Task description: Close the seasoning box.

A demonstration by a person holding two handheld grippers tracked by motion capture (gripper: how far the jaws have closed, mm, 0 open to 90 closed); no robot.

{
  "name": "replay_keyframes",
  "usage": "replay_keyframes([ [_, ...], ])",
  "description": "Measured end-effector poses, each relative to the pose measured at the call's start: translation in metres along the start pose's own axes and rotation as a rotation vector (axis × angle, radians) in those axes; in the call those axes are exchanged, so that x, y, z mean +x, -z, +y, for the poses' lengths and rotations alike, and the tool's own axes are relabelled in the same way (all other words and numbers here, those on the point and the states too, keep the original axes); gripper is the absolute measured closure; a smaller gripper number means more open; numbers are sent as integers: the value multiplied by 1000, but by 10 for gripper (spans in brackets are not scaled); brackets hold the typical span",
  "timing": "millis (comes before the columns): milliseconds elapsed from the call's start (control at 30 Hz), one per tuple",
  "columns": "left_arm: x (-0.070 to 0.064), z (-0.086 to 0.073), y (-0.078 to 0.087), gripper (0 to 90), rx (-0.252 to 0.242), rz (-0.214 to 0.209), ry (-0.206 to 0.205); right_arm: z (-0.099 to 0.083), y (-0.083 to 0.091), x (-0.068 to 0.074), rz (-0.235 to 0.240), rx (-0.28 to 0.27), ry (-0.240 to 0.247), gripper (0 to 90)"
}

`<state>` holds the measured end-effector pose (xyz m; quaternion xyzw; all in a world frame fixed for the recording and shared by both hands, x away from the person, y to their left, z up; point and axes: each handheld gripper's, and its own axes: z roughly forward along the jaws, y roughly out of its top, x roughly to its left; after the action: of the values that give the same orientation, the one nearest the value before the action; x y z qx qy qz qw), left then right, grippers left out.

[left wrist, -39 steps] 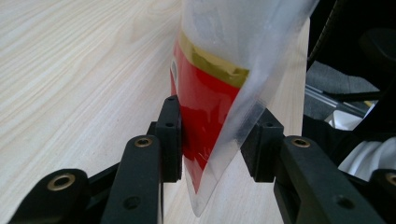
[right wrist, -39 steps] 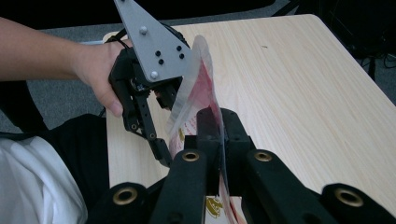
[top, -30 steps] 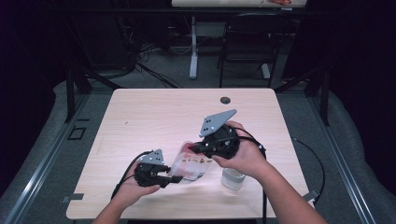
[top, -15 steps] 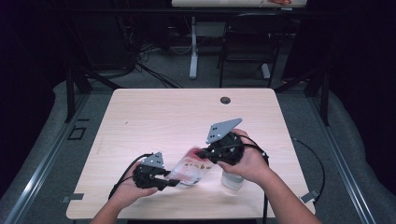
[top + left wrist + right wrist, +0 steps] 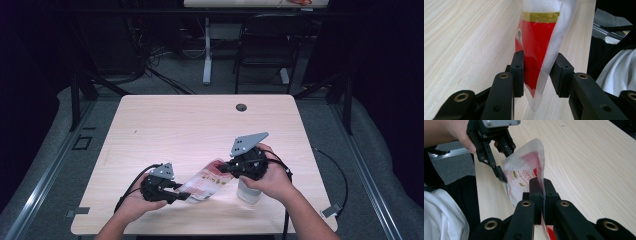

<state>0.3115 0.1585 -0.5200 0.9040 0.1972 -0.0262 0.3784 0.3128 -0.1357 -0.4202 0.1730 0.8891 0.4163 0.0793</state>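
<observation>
Dark floor, cables and chair legs surround a pale wooden counter (image 5: pixel 165 125) where a person works two handheld grippers over a clear plastic packet (image 5: pixel 205 181) printed in red and white. Seen from the high view, the packet hangs stretched between the two tools near the counter's front edge, lifted at its right end. The left gripper (image 5: pixel 181 196) has the packet's lower corner between its jaws; in the left gripper view those jaws (image 5: pixel 539 75) stand a little apart, one pad against the red print, the other just beside the clear film. The right gripper (image 5: pixel 224 169) grips the opposite edge, and in the right gripper view its jaws (image 5: pixel 543 192) are pressed together on the film. A translucent white bottle (image 5: pixel 248 192) stands on the counter under the right hand (image 5: pixel 272 177).
</observation>
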Motion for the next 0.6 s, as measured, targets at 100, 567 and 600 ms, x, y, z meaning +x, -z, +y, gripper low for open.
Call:
replay_keyframes([
  [100, 0, 0, 1, 673, -7, -7, 3, -5, 1, -2, 6, -14, -12, 888],
  [567, 2, 8, 13, 684, 30, 4, 14, -20, 1, -6, -13, -75, -47, 884],
  [600, 2, 9, 13, 685, 30, 6, 14, -21, 1, -6, -16, -85, -50, 884],
])
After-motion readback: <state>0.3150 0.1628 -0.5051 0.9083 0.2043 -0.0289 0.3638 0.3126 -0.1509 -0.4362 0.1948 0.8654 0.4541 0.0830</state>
